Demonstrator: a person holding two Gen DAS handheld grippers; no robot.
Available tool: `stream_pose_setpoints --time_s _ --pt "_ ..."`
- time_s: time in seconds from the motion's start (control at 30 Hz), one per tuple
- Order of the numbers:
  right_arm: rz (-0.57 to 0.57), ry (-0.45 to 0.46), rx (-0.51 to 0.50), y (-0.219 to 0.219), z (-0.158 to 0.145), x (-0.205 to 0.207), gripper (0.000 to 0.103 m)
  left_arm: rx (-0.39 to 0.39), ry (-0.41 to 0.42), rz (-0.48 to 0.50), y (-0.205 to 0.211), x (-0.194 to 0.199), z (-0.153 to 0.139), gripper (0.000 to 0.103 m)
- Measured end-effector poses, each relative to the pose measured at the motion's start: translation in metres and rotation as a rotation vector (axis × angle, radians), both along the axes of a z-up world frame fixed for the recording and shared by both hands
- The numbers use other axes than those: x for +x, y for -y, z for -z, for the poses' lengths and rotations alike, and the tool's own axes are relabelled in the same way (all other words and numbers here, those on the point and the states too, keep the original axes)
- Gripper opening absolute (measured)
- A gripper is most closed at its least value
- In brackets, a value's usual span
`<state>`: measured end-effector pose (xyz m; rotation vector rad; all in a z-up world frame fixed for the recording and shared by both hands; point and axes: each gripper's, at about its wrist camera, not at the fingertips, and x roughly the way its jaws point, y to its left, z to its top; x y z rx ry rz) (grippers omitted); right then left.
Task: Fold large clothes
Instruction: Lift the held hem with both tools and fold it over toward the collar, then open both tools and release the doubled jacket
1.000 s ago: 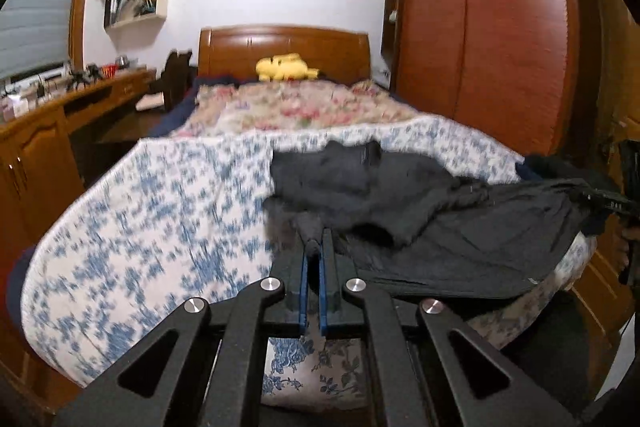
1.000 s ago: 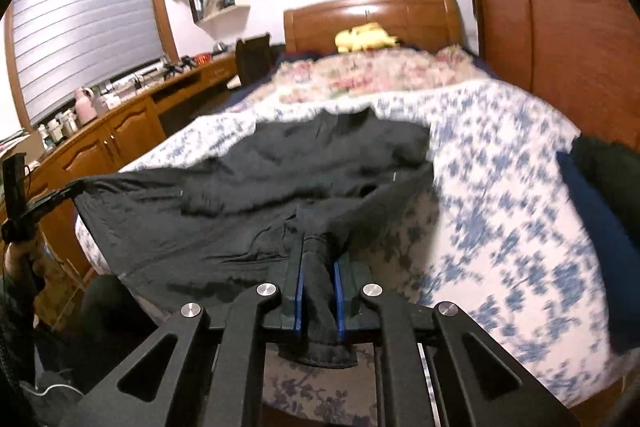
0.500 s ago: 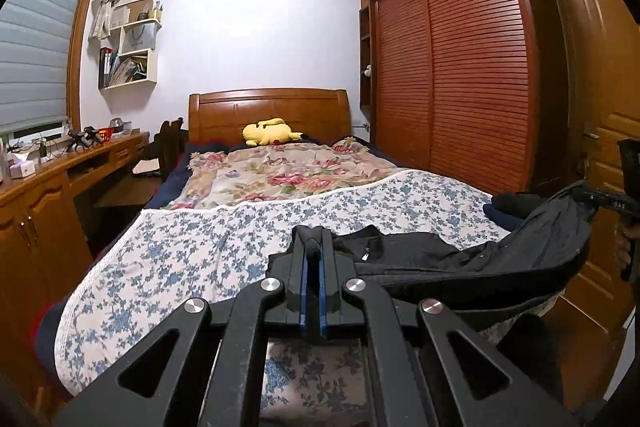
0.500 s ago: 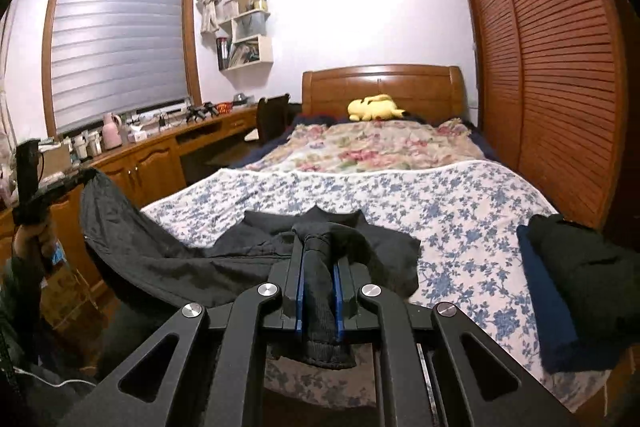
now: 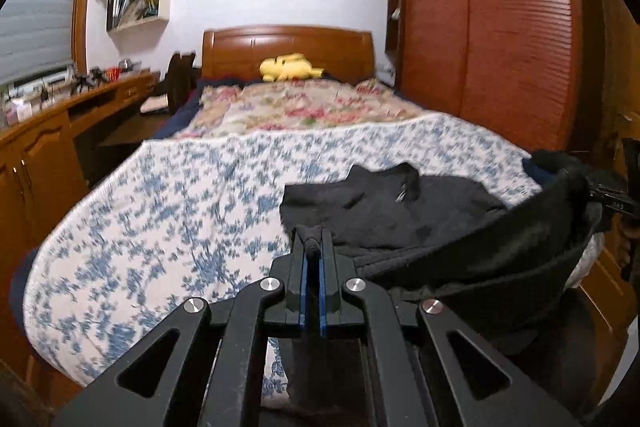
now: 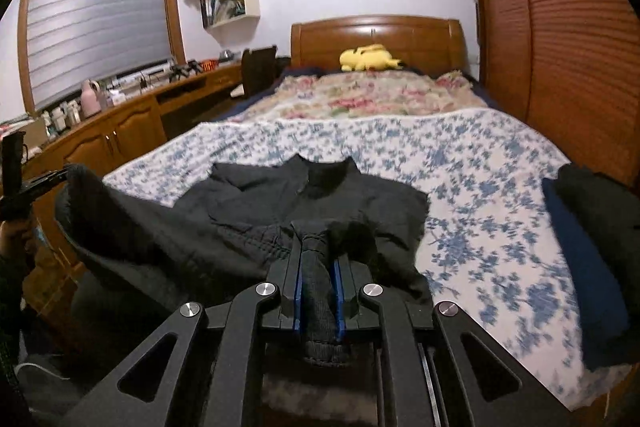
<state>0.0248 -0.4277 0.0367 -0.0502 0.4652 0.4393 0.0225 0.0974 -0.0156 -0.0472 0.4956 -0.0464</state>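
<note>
We've got the black jacket stretched over the bed, left gripper and right gripper each clamped tight on its hem.

- Bed: open quilt left of and beyond black jacket
- Right edge: folded dark clothes obstruct
- Wardrobe bounds right side; bench bounds left

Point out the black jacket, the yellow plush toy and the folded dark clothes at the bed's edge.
black jacket (image 6: 320, 195): right wrist view, on its chest panel below the collar.
yellow plush toy (image 6: 366, 58): right wrist view, on its body by the headboard.
folded dark clothes (image 6: 600, 211): right wrist view, on the top black piece.
</note>
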Motion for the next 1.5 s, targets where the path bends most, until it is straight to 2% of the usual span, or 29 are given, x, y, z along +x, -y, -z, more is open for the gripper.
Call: stream_pose_setpoints --time_s 0.1,0.2,0.47,0.63,0.7,0.73,0.87,1.03,1.2,1.27,1.37,1.47,1.5 --pt "0.013 -0.038 -0.034 -0.023 0.012 0.048 0.012 -0.010 -0.033 -0.018 -0.007 0.027 0.015 0.004" --pt "0.026 -0.065 -0.087 -0.039 0.022 0.082 0.012 -0.013 -0.037 -0.024 -0.012 0.053 0.017 0.004" --pt "0.067 -0.100 -0.076 -0.040 0.009 0.179 0.012 0.022 -0.022 -0.006 -0.008 0.121 0.014 0.006" --pt "0.127 -0.130 -0.135 -0.049 0.017 0.239 0.013 0.003 -0.075 0.036 -0.001 0.156 0.025 0.016" --pt "0.156 -0.144 -0.136 -0.050 0.016 0.256 0.013 0.018 -0.067 0.031 0.003 0.162 0.028 0.018" --pt "0.166 -0.147 -0.134 -0.051 0.015 0.264 0.013 0.018 -0.065 0.032 0.005 0.165 0.028 0.022" --pt "0.219 -0.170 -0.142 -0.054 0.021 0.295 0.013 -0.026 -0.055 0.055 0.007 0.170 0.033 0.034" --pt "0.270 -0.180 -0.124 -0.054 0.022 0.336 0.013 -0.059 -0.057 0.091 0.008 0.173 0.041 0.038" --pt "0.303 -0.192 -0.137 -0.067 0.019 0.369 0.014 -0.073 -0.074 0.153 0.016 0.174 0.048 0.057" --pt "0.304 -0.230 -0.157 -0.076 0.021 0.377 0.017 -0.075 -0.081 0.164 0.019 0.174 0.052 0.065" --pt "0.307 -0.277 -0.148 -0.081 0.021 0.381 0.030 -0.072 -0.094 0.173 0.022 0.174 0.056 0.066" --pt "0.328 -0.236 -0.108 -0.073 0.006 0.372 0.059 -0.080 -0.095 0.170 0.022 0.172 0.057 0.066" --pt "0.340 -0.215 -0.091 -0.067 -0.002 0.369 0.072 -0.081 -0.094 0.170 0.022 0.172 0.057 0.066"
